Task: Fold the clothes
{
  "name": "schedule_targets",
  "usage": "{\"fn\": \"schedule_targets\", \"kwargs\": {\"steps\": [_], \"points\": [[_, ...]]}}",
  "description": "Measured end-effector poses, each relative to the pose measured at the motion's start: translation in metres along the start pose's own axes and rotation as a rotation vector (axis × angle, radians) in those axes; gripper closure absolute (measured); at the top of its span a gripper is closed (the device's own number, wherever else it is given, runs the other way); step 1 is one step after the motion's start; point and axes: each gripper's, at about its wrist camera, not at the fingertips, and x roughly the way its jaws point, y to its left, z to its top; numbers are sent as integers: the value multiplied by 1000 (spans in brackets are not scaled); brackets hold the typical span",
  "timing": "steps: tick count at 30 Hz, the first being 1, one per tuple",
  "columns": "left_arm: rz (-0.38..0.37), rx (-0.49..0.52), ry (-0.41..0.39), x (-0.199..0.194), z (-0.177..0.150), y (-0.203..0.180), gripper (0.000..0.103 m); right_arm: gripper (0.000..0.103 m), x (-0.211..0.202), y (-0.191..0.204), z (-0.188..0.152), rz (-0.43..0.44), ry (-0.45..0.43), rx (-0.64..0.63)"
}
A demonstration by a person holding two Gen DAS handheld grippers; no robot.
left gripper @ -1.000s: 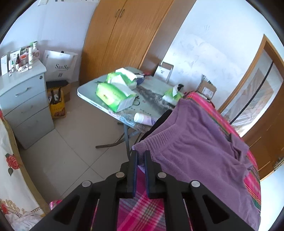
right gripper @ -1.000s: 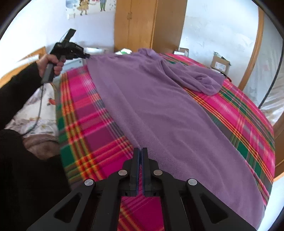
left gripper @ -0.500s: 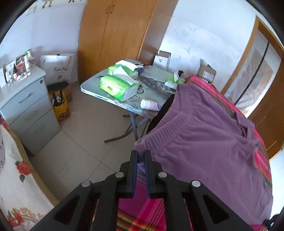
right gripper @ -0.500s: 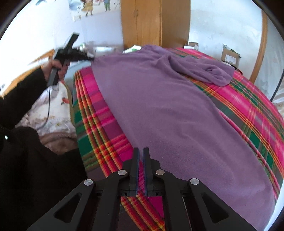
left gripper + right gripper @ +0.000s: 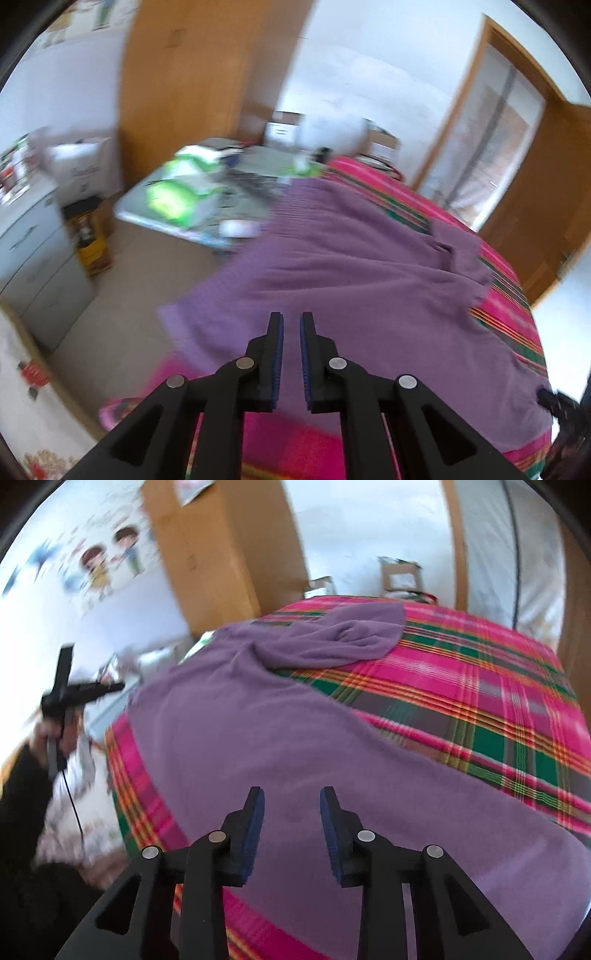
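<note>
A purple knit garment (image 5: 351, 277) lies spread on the pink plaid bed cover (image 5: 480, 701), with one sleeve bunched at the far side (image 5: 343, 638). My left gripper (image 5: 291, 317) has its jaws almost together at the garment's hem end. Purple cloth fills the slit between the pads, but blur hides the pinch itself. From the right wrist view, a hand holds that gripper (image 5: 120, 685) at the garment's far corner. My right gripper (image 5: 291, 794) hovers over the garment (image 5: 277, 738) near its left edge. Its jaws are opening and nothing is between them.
A folding table (image 5: 236, 173) with green tissue packs (image 5: 173, 199) stands past the bed's end. Grey drawers (image 5: 33, 243) are at the left, a wooden wardrobe (image 5: 192, 92) behind and a door (image 5: 535, 184) at the right. The person's dark sleeve (image 5: 22, 794) is left of the bed.
The right jaws have parted, and that gripper moved from the garment's edge to over the cloth. The left view swung so the hem corner now lies left of its tips. Both views are blurred.
</note>
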Motion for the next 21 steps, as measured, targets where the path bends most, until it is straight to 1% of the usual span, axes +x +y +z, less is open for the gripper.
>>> {"fn": "schedule_targets", "kwargs": {"steps": [2,4,7,11,12,14,16,19,21], "points": [[-52,43,13,11,1,-28,95,70,5,-11,16,-31,3,62],[-97,77,30,22,-1,-55,95,70,9,-20,36,-64,-10,83],[-132,125,59,39,-8,-89,95,70,15,-21,67,-90,-41,33],[-157,175,84,52,-18,-118,95,69,37,-26,111,-69,-37,10],[-163,179,89,55,-20,-121,95,69,44,-28,122,-60,-34,9],[-168,176,106,62,-24,-123,95,67,69,-41,147,-29,-3,55],[-173,173,123,69,-29,-125,95,64,91,-56,162,-16,27,111],[-167,158,155,79,-36,-121,95,63,128,-78,185,13,77,187],[-172,164,133,80,-41,-119,95,63,151,-88,192,32,110,239]]}}
